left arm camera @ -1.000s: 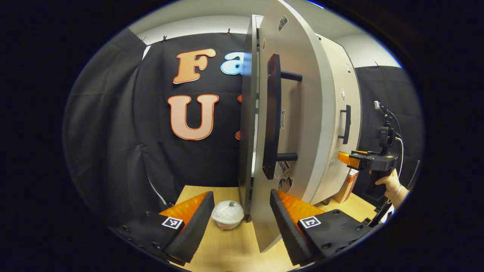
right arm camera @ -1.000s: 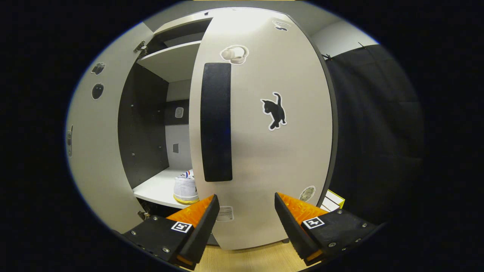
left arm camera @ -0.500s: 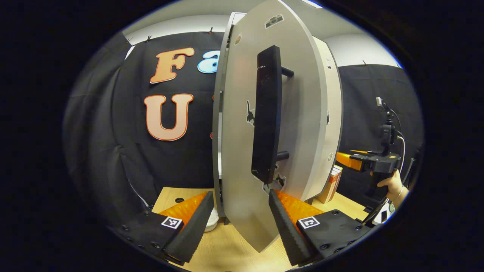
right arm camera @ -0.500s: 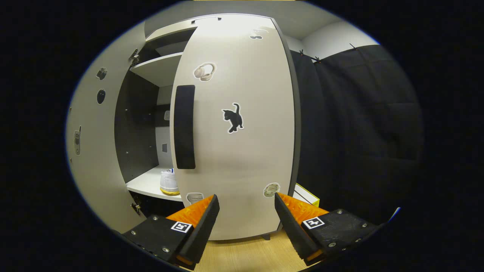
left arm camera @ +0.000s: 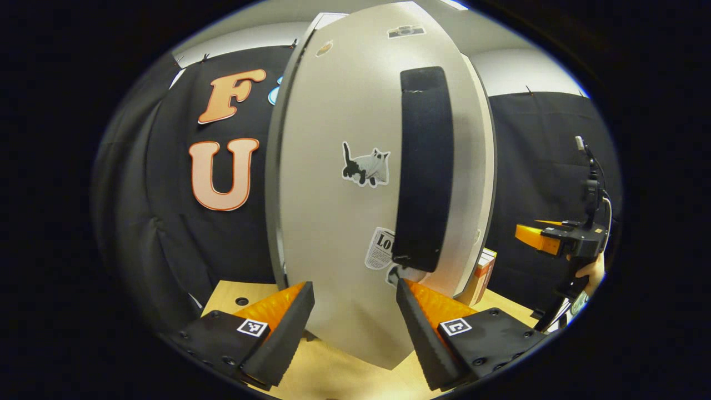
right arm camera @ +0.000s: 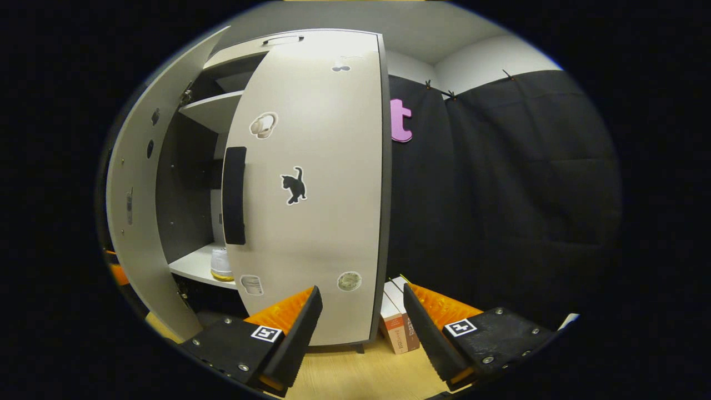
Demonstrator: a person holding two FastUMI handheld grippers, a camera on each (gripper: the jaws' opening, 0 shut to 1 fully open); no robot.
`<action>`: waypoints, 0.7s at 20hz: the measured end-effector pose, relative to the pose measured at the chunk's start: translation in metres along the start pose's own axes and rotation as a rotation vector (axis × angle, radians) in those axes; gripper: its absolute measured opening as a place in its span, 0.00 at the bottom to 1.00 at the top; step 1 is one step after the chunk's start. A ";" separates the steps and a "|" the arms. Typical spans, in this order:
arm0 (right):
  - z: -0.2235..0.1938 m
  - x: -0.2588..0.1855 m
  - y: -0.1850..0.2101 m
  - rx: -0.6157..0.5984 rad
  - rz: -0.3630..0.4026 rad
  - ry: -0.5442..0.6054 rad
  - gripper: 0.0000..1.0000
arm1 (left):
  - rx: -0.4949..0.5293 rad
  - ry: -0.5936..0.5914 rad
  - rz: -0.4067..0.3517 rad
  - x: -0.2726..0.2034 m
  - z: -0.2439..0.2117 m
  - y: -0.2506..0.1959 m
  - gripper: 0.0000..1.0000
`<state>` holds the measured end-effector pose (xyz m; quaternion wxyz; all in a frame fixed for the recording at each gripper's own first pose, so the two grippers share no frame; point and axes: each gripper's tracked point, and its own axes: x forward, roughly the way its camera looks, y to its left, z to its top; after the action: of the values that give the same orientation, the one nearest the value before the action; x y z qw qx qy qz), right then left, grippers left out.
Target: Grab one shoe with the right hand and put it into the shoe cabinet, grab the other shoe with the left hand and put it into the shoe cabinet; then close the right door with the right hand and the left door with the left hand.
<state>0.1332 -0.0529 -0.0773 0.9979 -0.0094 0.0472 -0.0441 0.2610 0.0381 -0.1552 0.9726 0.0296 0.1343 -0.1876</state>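
The cabinet's left door [left arm camera: 328, 194] with its black handle [left arm camera: 425, 166] stands close in front of my left gripper [left arm camera: 354, 284], which is open; the door's lower edge lies between the fingers without being pinched. In the right gripper view that left door [right arm camera: 136, 222] is ajar, and the right door [right arm camera: 333, 194] with its handle [right arm camera: 234, 194] lies against the cabinet. Through the gap a white shoe [right arm camera: 221, 265] rests on the lower shelf [right arm camera: 191, 268]. My right gripper [right arm camera: 362, 289] is open and empty, back from the right door; it also appears off to the right as the right gripper [left arm camera: 541, 238], held by a hand.
The cabinet stands on a wooden table [right arm camera: 355, 378]. Small boxes [right arm camera: 397, 319] lean beside the cabinet's right foot. Black cloth walls close the booth behind and to the sides. An upper shelf [right arm camera: 208, 108] is bare.
The left door has swung round towards the cabinet, narrowing the gap. My right gripper has pulled back from the right door, which now sits farther off and shut.
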 end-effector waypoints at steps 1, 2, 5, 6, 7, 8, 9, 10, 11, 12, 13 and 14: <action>0.000 -0.002 -0.010 0.001 -0.011 0.000 0.91 | 0.001 0.010 0.013 0.015 -0.002 -0.001 0.97; 0.001 -0.002 -0.017 0.002 -0.021 0.001 0.91 | -0.002 0.014 0.028 0.027 -0.006 0.001 0.97; 0.000 -0.004 -0.043 -0.003 -0.058 0.005 0.91 | -0.013 0.015 0.054 0.059 -0.007 -0.001 0.97; 0.000 -0.005 -0.051 -0.004 -0.069 0.007 0.91 | -0.010 0.022 0.059 0.066 -0.008 -0.002 0.97; -0.001 -0.005 -0.059 -0.003 -0.080 0.009 0.91 | -0.010 0.008 0.061 0.068 -0.008 -0.003 0.97; -0.001 -0.005 -0.065 -0.002 -0.089 0.011 0.91 | -0.013 0.004 0.060 0.069 -0.009 -0.001 0.97; -0.002 -0.004 -0.070 0.000 -0.095 0.013 0.91 | -0.019 0.000 0.065 0.069 -0.008 0.001 0.97; -0.002 -0.004 -0.073 0.000 -0.099 0.014 0.91 | -0.028 -0.005 0.069 0.070 -0.007 0.001 0.97; -0.002 -0.004 -0.076 -0.002 -0.102 0.015 0.91 | -0.029 -0.002 0.074 0.071 -0.008 0.000 0.97; -0.002 -0.003 -0.078 -0.005 -0.103 0.016 0.91 | -0.025 -0.004 0.083 0.073 -0.007 0.000 0.97; -0.002 -0.003 -0.080 -0.006 -0.102 0.017 0.91 | -0.017 -0.005 0.094 0.077 -0.007 -0.001 0.97; -0.001 -0.002 -0.081 -0.005 -0.101 0.016 0.91 | -0.009 -0.009 0.106 0.082 -0.005 -0.001 0.97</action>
<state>0.1237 -0.1337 -0.0766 0.9939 -0.0136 0.0550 -0.0943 0.3326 0.0079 -0.1828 0.9819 0.0313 0.1289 -0.1355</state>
